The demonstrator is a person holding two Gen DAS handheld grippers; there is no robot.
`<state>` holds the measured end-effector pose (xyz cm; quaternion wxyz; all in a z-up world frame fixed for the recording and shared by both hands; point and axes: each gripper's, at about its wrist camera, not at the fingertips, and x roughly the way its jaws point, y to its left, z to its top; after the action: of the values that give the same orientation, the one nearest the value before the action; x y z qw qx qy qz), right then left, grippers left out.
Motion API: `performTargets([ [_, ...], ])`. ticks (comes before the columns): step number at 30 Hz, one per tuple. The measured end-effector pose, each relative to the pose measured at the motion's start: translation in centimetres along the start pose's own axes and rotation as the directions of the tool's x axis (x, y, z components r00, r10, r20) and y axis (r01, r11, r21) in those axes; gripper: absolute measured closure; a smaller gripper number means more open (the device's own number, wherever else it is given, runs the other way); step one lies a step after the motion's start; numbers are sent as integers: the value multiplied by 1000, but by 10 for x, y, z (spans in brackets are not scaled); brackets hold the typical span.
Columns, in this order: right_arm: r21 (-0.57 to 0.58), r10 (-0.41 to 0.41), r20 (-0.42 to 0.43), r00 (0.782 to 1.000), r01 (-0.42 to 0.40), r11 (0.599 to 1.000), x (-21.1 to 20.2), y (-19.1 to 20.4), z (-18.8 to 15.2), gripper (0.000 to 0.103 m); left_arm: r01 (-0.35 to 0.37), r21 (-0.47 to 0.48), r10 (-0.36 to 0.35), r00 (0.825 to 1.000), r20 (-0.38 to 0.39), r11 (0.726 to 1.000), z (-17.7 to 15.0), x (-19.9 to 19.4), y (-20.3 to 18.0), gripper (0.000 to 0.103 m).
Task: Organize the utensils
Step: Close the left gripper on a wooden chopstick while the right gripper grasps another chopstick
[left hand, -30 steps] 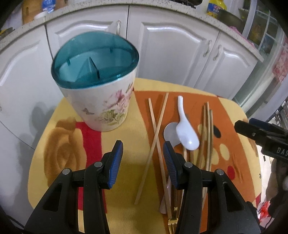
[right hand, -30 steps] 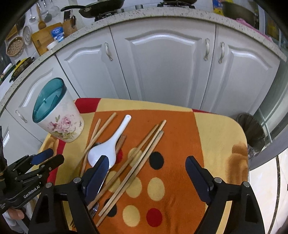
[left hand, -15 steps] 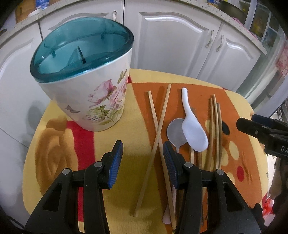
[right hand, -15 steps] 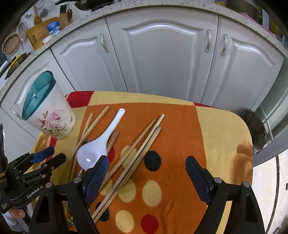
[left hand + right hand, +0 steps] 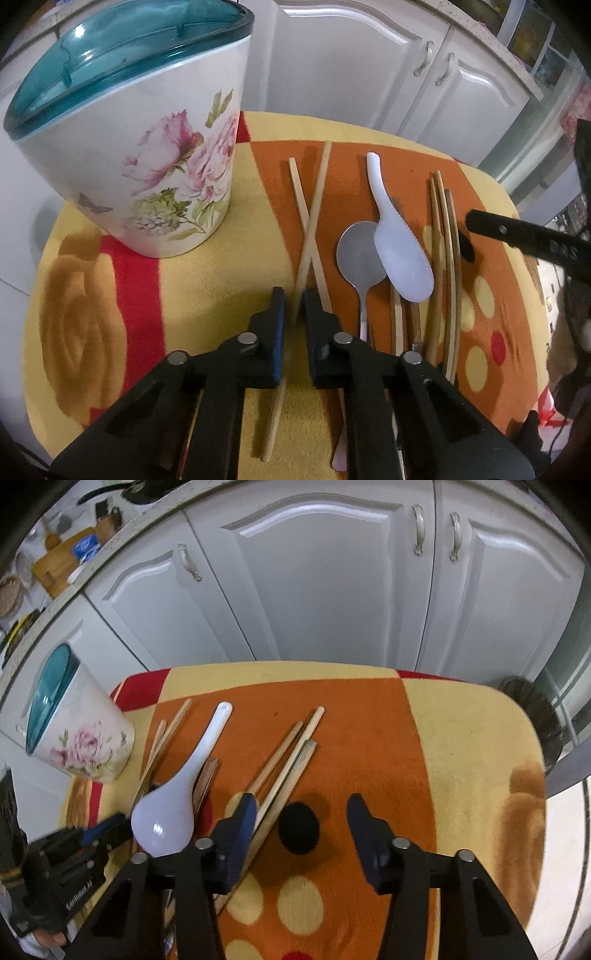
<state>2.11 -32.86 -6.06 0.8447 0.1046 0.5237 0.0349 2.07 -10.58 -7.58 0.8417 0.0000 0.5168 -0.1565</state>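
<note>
White panelled cabinet doors (image 5: 325,576) are running behind a small table, a speckled countertop (image 5: 110,542) is topping them (pan and boards sitting above), metal handles (image 5: 417,530) gleaming.

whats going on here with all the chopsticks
A person is sorting utensils on a cloth-covered table. The left hand-held gripper is nearly closed around a chopstick. The right hand-held gripper hovers open over other chopsticks. The holder stands upright nearby; both spoons lie untouched.

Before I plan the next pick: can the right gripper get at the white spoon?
Probably yes. The right gripper is open beside the white spoon, which lies on top with nothing over it, though the left gripper sits close by its bowl.
</note>
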Motion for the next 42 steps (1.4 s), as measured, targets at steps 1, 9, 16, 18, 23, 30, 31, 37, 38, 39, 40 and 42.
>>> performTargets([
  [1, 6, 6, -3, 1000, -6, 1000, 2, -1, 1, 64, 10, -7, -10, 1000, -2, 1000, 0, 0, 1, 98],
  [9, 29, 62, -40, 997, -61, 998, 20, -3, 8, 84, 53, -19, -53, 998, -20, 998, -19, -14, 16, 99],
  [16, -48, 100, -68, 993, -104, 993, 15, 5, -2, 96, 69, -15, -69, 997, -33, 998, -43, -37, 25, 99],
  [18, -75, 98, -78, 992, -103, 992, 8, 3, -9, 99, 66, -7, -66, 997, -47, 998, -54, -44, 30, 99],
  [23, -115, 51, -114, 992, -65, 991, -5, -9, -28, 99, 40, 20, -38, 996, -77, 999, -77, -53, 39, 99],
  [30, -3, 116, -112, 987, -117, 993, -8, -19, -25, 88, 4, 26, -3, 1000, -30, 1000, -58, -56, 43, 83],
  [31, -5, 120, -108, 987, -121, 993, -8, -16, -22, 81, 4, 27, -4, 1000, -19, 1000, -53, -55, 42, 80],
  [37, -42, 89, -116, 989, -95, 995, 10, 5, -8, 80, -18, 14, 18, 1000, -1, 1000, -24, -37, 41, 79],
  [38, -50, 75, -121, 990, -81, 995, 14, 6, -7, 80, -29, 12, 29, 1000, -4, 1000, -18, -32, 40, 79],
  [39, -56, 69, -108, 992, -76, 996, 17, 8, -5, 80, -33, 8, 33, 999, -6, 999, -14, -28, 40, 79],
  [40, -54, 68, -104, 992, -74, 996, 18, 8, -2, 81, -33, 6, 33, 999, -11, 999, -9, -23, 39, 79],
  [42, -41, 75, -100, 992, -79, 996, 21, 6, 3, 84, -45, 13, 45, 999, -27, 999, -1, -11, 35, 79],
])
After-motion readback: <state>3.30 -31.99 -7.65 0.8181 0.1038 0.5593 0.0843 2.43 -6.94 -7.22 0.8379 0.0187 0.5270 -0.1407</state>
